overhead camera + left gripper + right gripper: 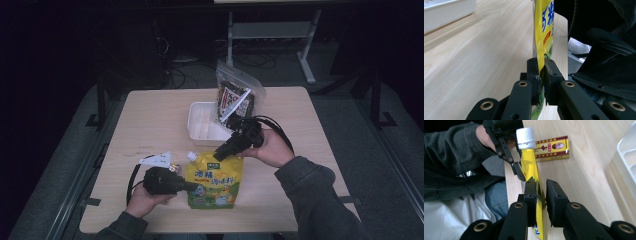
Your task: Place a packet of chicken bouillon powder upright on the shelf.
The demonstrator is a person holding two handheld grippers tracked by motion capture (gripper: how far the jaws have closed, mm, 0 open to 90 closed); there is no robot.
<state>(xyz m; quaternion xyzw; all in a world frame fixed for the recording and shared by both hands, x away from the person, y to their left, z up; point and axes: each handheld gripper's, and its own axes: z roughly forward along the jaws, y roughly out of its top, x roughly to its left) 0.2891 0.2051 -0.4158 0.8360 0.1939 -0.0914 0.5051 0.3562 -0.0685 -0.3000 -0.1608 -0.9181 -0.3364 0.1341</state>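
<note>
Hold the yellow pouch point(215, 182), lying flat at lower centre of the high view with its white cap point(191, 156) pointing to the upper left, firmly by its left edge with the left gripper point(192, 186), jaws clenched hard on the film there. Close the right gripper point(220, 155) fully before any lift: in the right gripper view the pouch's upper edge lies against one jaw only, with a gap to the other, so not a true grasp yet. Bite well inside the seam, not at the very rim, lest the slick film slip out. Raise both ends together and level, to spare the spout a twist and to stop the soft body from sagging. Steer clear of the white tray point(202, 125) just above the pouch, of the clear bag of dark snacks point(237, 95) standing at the tray's upper right, and of the small sachet point(157, 160) left of the cap. Underneath, a pale wooden table point(150, 115), smooth and matt. Beyond, a dark room with cables point(250, 57) on the floor and a metal frame point(270, 30) at upper centre.
</note>
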